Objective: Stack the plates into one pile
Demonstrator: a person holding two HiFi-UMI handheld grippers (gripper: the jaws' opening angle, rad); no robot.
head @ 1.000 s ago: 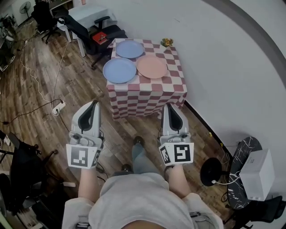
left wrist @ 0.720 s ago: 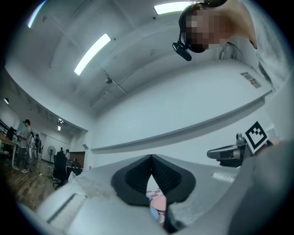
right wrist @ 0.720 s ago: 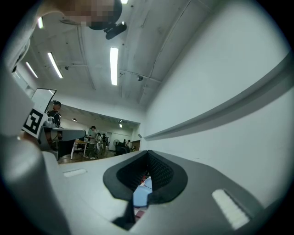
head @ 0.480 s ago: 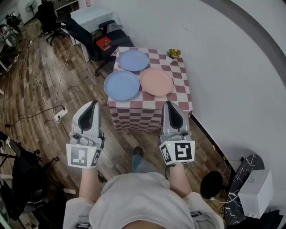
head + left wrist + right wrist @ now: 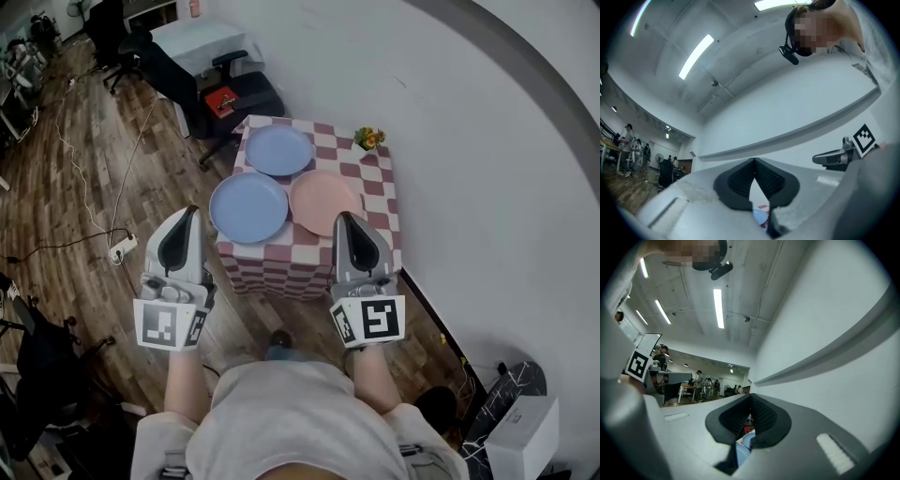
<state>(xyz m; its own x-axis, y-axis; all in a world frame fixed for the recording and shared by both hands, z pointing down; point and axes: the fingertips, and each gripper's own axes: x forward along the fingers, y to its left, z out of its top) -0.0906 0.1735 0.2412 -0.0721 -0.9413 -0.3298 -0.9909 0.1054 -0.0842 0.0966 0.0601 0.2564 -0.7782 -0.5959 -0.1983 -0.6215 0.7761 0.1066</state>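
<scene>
Both grippers are held out in front of the person, short of the bench and not touching anything. The left gripper (image 5: 188, 216) has its jaws pressed tip to tip with nothing between them. The right gripper (image 5: 345, 218) is closed and empty in the same way. From above, the left one hangs off the bench's near-left corner, over the wooden floor. The right one's tip lies over the bench's near edge, and it looks to be held well above the top.

The bench (image 5: 382, 192) wears a red-and-white checked cloth, and all three plates lie flat on it, each on its own. The near blue plate (image 5: 248, 207) sits at the bench's front left, with its rim reaching the left edge. The pink plate (image 5: 323, 201) lies just beside it at the bench's front middle. The far blue plate (image 5: 278, 150) lies at the bench's back left. A small flower pot (image 5: 367, 140) stands at the bench's back right corner, clear of the plates.

No stacking is done yet, so I take this to be the approach. Next, a gripper must open, come down to a rim, and slip one jaw under it. The near blue plate, at the edge, looks the easiest to pinch. It could then be lifted level and set squarely on a neighbour.
</scene>
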